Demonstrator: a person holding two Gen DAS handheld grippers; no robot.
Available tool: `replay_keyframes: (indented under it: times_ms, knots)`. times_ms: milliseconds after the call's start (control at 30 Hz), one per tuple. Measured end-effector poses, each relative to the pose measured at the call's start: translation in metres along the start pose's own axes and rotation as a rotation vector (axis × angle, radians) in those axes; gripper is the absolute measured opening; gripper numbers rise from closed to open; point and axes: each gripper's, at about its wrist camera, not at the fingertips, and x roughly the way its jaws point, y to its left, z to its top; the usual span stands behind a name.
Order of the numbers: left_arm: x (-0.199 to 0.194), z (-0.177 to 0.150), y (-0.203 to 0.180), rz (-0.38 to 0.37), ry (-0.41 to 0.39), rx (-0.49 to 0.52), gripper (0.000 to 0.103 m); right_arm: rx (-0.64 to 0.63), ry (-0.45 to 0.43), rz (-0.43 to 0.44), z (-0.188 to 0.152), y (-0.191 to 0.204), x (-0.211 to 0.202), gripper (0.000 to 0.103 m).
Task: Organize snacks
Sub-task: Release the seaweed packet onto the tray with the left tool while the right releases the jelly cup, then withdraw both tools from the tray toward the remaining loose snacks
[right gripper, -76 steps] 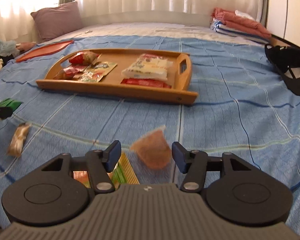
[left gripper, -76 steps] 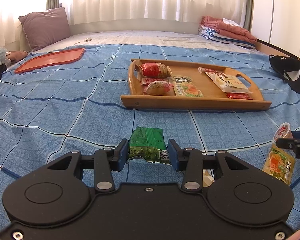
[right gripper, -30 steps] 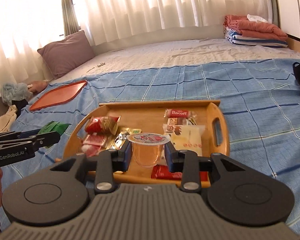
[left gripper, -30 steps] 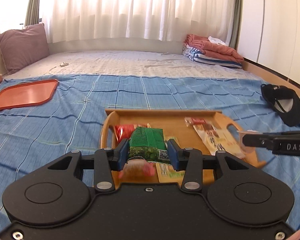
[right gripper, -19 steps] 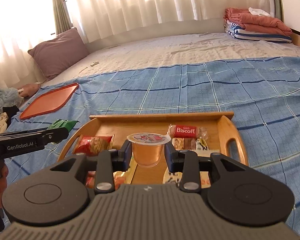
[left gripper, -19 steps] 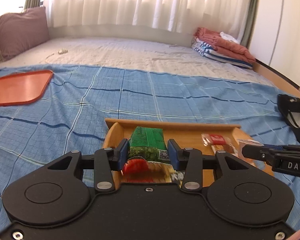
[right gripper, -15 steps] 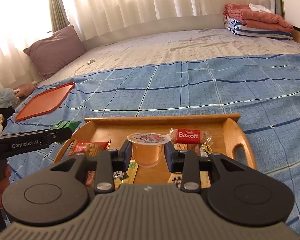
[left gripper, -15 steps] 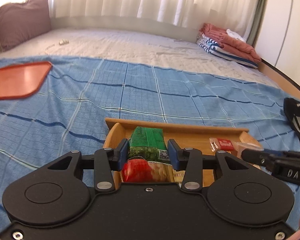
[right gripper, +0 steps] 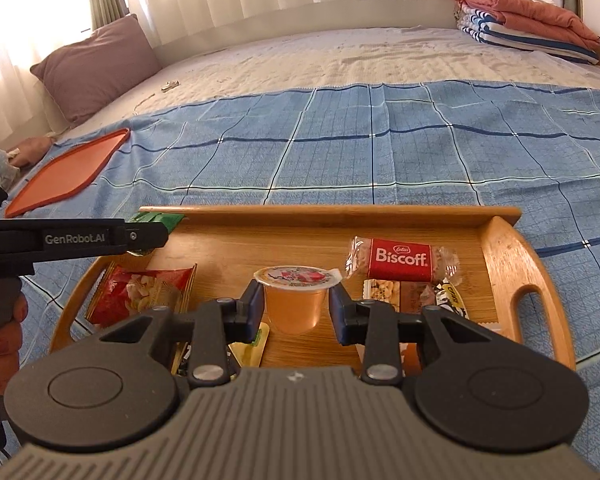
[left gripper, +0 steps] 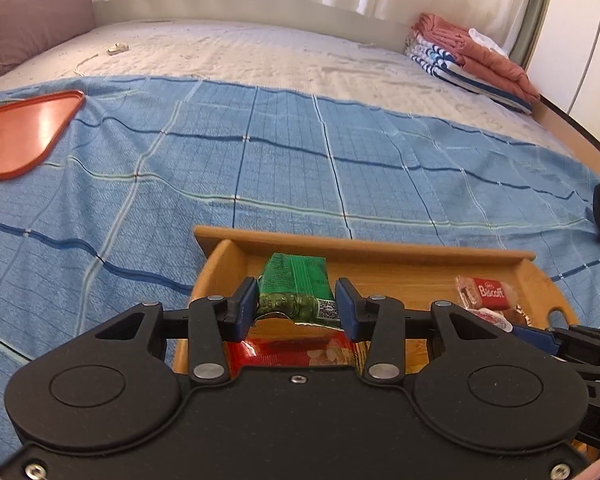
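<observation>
Ahead of my tongs lies a wide bed (right gripper: 380, 52) under curtained windows, a blue checked blanket (left gripper: 260, 168) across its near half. Directly beneath both tongs sits the wooden tray (right gripper: 504, 256). My left gripper (left gripper: 296, 304) is clamped on a green snack packet (left gripper: 294, 284) above the tray's far-left corner; my right gripper (right gripper: 294, 306) pinches a jelly cup (right gripper: 296, 300) over its middle, just left of the Biscoff biscuit (right gripper: 400, 260).

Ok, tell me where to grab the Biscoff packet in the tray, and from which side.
Grip the Biscoff packet across its short width at the red middle, coming from above. It lies flat on the wooden tray, long axis left-right; the crimped clear ends look too flimsy to hold, and other snacks crowd its near edge.
</observation>
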Motion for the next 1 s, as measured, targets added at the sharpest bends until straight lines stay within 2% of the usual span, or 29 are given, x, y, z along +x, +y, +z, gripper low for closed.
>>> replay_keyframes:
  times_ms: [200,500,600,667,733,867,1000]
  knots:
    - [0.01,-0.006,-0.001,0.02,0.026,0.016,0.041,-0.032,0.015,-0.004,-0.003,0.004,0.006,0.04]
    - [0.012,-0.007,0.001,0.039,0.024,0.018,0.043,-0.047,0.016,-0.008,-0.005,0.006,0.005,0.041]
    - [0.006,-0.008,0.003,0.032,0.006,0.012,0.059,-0.037,0.015,-0.002,-0.005,0.005,0.004,0.043]
    - [-0.001,-0.007,0.003,0.019,-0.006,0.015,0.074,-0.023,0.006,0.006,-0.004,0.004,0.0,0.043]
    - [-0.01,-0.006,0.0,0.031,-0.019,0.026,0.078,-0.017,0.0,0.012,-0.004,0.005,-0.005,0.058]
    - [-0.032,-0.008,-0.004,0.043,-0.049,0.054,0.083,-0.023,-0.012,0.013,-0.003,0.008,-0.018,0.058]
    - [-0.06,-0.013,-0.008,0.043,-0.072,0.079,0.084,-0.036,-0.033,0.013,-0.005,0.013,-0.039,0.065]
